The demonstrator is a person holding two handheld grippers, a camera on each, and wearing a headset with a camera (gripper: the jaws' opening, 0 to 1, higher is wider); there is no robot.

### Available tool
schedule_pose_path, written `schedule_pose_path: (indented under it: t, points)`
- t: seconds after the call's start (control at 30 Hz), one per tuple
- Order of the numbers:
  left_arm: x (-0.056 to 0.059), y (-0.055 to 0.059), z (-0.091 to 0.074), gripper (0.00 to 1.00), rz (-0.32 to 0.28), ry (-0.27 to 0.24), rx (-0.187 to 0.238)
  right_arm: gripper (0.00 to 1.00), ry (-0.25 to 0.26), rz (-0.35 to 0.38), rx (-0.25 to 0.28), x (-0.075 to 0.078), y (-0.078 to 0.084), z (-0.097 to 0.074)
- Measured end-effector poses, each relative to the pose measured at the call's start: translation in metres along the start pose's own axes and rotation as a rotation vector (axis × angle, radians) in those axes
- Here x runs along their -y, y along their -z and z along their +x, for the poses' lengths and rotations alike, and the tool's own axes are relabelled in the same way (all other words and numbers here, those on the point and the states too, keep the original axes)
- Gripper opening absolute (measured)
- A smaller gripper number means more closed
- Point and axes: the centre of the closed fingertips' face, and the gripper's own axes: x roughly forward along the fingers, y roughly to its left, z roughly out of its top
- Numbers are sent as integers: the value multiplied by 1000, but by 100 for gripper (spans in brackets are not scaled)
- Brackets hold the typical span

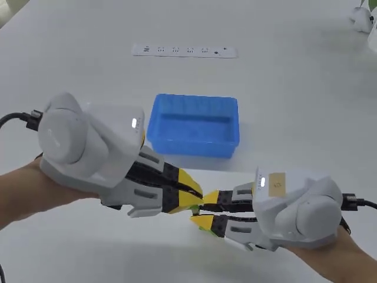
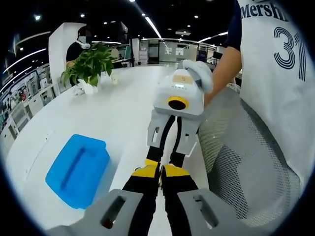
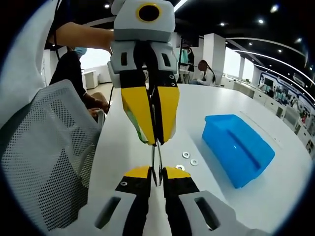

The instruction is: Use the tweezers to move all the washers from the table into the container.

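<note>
Tweezers (image 3: 152, 157) run lengthwise from the left gripper (image 3: 156, 140) to your right gripper (image 3: 157, 173), and both are clenched on them. The washers (image 3: 186, 155) lie on the desk (image 3: 118, 162) just beside the right gripper, between it and the container (image 3: 238, 145).

The tweezers (image 3: 153, 162) are mostly hidden between yellow jaws at centre frame, and markings on the power strip (image 1: 184, 51), upper centre, are too small to read.

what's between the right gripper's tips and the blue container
Three washers lie on the white table between the right gripper and the blue container, nearer the gripper, seen in the right gripper view.
</note>
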Motion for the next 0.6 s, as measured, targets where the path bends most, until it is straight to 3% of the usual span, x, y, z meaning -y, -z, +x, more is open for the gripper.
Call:
schedule_pose_path:
  t: [0.3,0.5,0.6]
  points:
    - [1,-3,7,7,2,9,7,10,-20,-45,-33,-1,3,4]
    - [1,9,9,9,27,3,-36,8,-36,-58,-15,-2,3,4]
    - [-2,9,4,9,7,-9,-16,8,-38,-56,-11,-1,3,3]
